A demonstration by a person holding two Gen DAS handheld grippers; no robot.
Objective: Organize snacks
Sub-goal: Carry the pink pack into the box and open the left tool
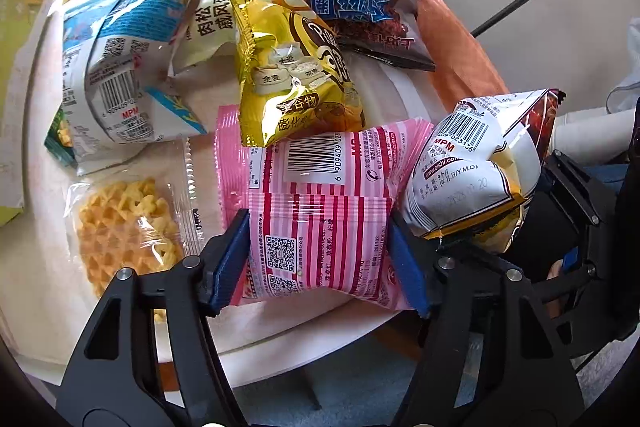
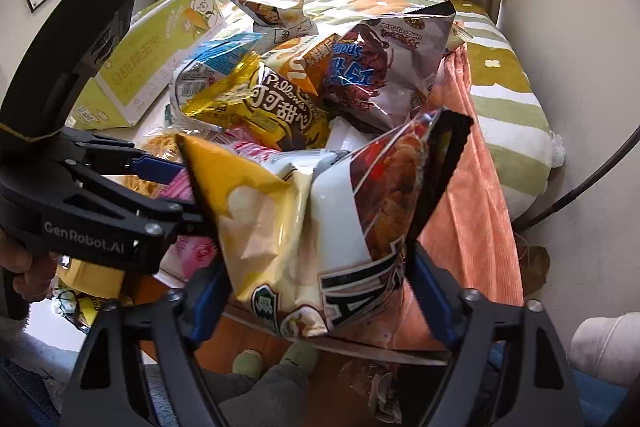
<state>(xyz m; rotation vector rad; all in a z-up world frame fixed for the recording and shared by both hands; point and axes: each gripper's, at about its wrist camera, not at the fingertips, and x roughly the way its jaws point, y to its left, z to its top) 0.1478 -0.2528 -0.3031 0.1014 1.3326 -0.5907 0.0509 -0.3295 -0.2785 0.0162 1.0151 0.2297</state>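
Left gripper [image 1: 318,259] pinches the pink packet [image 1: 316,211] across its short side, long axis running straight ahead. Right gripper [image 2: 316,291], beside it, squeezes a yellow bag [image 2: 304,227] standing upright between its blue pads.

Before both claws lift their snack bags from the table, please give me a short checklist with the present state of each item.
1. Left claw pads pressing the pink striped packet: ok.
2. Right claw closed on the yellow-and-white chip bag: ok.
3. Pink packet free of other bags: not ok, the gold Pillows bag lies on its far end.
4. The two claws clear of each other: cannot tell, they are very close.
5. Waffle snack packet outside the left grip: ok.
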